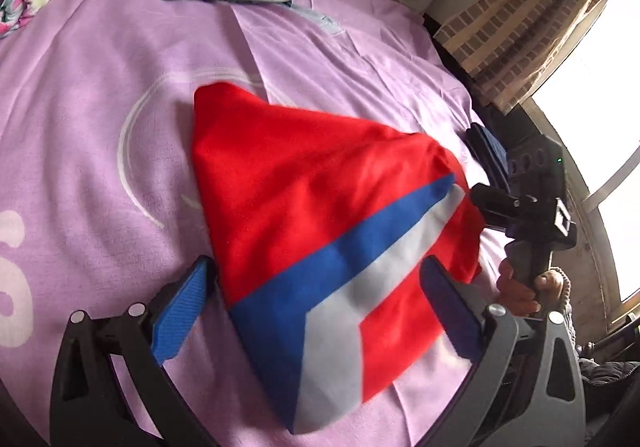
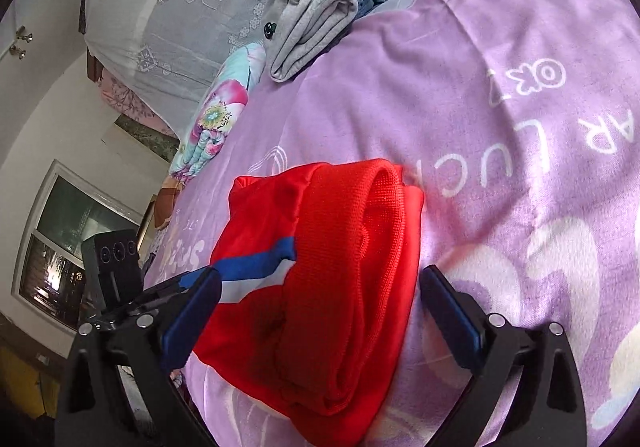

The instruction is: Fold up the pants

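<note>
Left wrist: purple bedspread, brick-pattern curtain beside bright window.

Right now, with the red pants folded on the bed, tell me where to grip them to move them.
Grip the red pants at the thick rolled fold edge, coming from the open side toward the right gripper. There the layers stack into one bundle, so a single pinch probably catches all of them. The thin striped corner near the left gripper would likely let the fold fall open.

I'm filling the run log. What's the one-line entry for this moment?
stage: fold nearly done | red pants: folded bundle on purple bedspread | left gripper: open | right gripper: open
</note>
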A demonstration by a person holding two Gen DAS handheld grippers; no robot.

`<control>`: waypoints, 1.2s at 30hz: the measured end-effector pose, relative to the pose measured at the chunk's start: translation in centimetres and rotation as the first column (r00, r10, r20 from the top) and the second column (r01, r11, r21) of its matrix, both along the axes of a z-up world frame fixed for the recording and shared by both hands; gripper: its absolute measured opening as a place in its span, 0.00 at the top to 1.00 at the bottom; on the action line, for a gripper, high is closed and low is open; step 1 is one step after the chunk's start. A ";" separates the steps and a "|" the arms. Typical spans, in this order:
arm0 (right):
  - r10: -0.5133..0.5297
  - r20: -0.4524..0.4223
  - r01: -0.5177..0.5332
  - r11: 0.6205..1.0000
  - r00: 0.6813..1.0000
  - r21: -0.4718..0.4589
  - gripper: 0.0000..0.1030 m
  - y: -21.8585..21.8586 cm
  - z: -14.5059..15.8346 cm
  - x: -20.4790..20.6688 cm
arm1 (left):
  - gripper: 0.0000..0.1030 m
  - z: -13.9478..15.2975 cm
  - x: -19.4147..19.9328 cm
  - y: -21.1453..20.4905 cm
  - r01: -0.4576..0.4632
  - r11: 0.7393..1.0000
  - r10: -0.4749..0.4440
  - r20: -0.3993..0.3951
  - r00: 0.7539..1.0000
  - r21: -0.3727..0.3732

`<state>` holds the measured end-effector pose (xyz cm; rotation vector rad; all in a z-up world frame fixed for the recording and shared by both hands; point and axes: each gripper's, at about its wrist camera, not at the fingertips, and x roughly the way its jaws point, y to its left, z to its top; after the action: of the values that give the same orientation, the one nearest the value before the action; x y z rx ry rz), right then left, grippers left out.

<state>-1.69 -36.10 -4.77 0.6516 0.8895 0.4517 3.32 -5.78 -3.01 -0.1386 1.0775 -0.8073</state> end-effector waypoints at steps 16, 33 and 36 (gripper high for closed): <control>-0.009 0.035 0.012 0.996 0.999 -0.083 0.46 1.3 -0.1 -0.4 | 0.08 0.4 -0.4 -2.9 -0.053 0.999 0.052 0.078 0.996 0.010; 0.043 0.392 0.104 0.933 0.919 -0.345 0.64 4.0 14.1 4.8 | 0.65 15.2 5.7 -3.0 -0.147 0.985 0.087 0.463 0.882 0.095; 0.045 0.418 0.118 0.927 0.907 -0.355 0.64 4.0 17.4 11.1 | 0.65 18.6 11.2 -4.2 -0.172 0.979 0.091 0.525 0.847 0.108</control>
<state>9.42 -32.14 12.60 0.2020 0.5261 0.3557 14.49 -10.01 15.57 0.1307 0.6022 -0.5853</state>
